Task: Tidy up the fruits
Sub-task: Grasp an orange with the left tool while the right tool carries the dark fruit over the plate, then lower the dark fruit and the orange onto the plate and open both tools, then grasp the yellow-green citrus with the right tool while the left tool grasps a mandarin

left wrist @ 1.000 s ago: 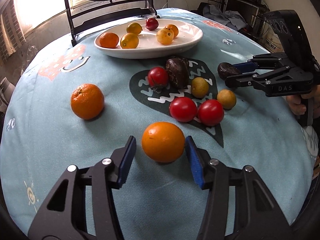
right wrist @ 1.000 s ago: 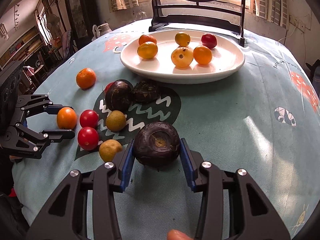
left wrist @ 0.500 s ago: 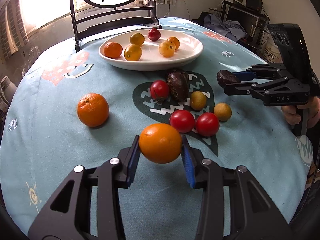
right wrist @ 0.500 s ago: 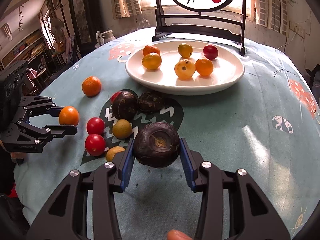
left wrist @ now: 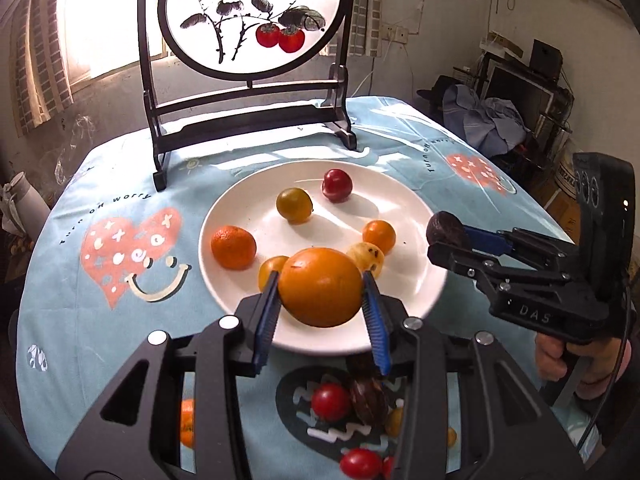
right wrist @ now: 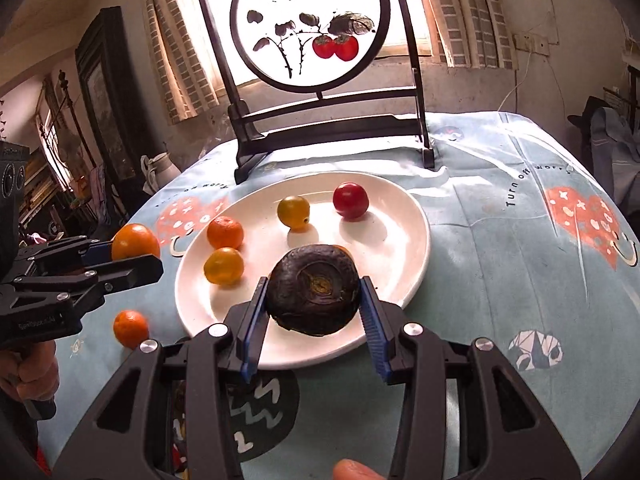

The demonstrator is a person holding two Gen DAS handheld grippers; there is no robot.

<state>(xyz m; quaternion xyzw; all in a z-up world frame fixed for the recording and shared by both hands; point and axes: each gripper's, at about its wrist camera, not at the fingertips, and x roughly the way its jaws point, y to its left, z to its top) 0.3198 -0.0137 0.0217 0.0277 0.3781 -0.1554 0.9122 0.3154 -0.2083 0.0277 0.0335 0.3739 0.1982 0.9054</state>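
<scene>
Claws [left wrist: 322, 286] [right wrist: 312, 290] grip fruit (over plate [left wrist: 416, 216]).

Strong daylight came from window [left wrist: 72, 20] behind round painted screen [right wrist: 308, 24], blown out to white. Glare lit white plate [left wrist: 400, 216]; fruits cast short soft shadows toward camera. Room corners stayed dim. Heavy fisheye bending at edges, black vignette in corners. Slight blur on near tablecloth [right wrist: 520, 264].
</scene>
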